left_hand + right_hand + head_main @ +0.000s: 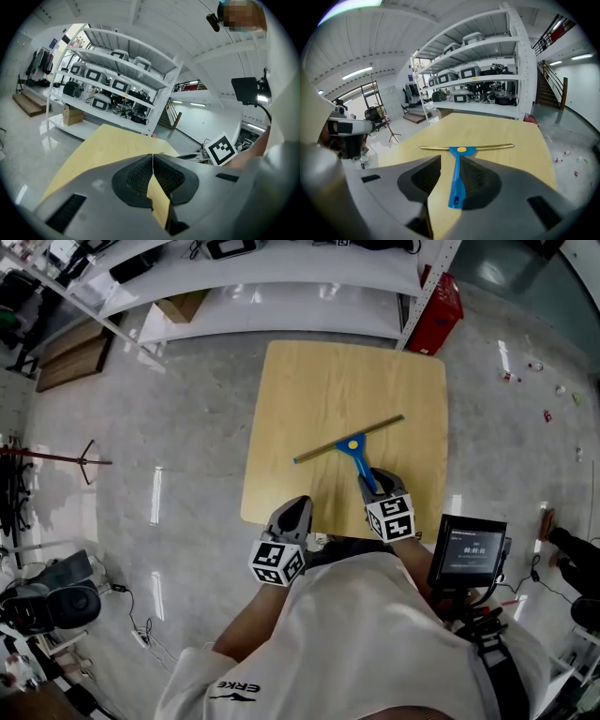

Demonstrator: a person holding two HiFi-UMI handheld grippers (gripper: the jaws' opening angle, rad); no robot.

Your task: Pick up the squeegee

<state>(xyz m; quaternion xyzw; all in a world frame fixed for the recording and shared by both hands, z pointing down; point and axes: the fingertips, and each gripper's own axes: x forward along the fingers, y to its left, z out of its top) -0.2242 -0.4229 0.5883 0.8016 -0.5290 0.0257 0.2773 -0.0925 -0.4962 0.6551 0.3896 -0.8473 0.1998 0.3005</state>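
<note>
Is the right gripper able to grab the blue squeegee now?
Probably yes: the right gripper is open, the squeegee has its handle lying between the jaws on the table, and nothing blocks it.

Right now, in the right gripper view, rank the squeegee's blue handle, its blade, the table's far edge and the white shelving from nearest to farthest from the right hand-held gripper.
1. Blue handle, lying between the open jaws of the right hand-held gripper.
2. Blade, crosswise just ahead.
3. Table's far edge, beyond the blade.
4. White shelving, behind the table.
</note>
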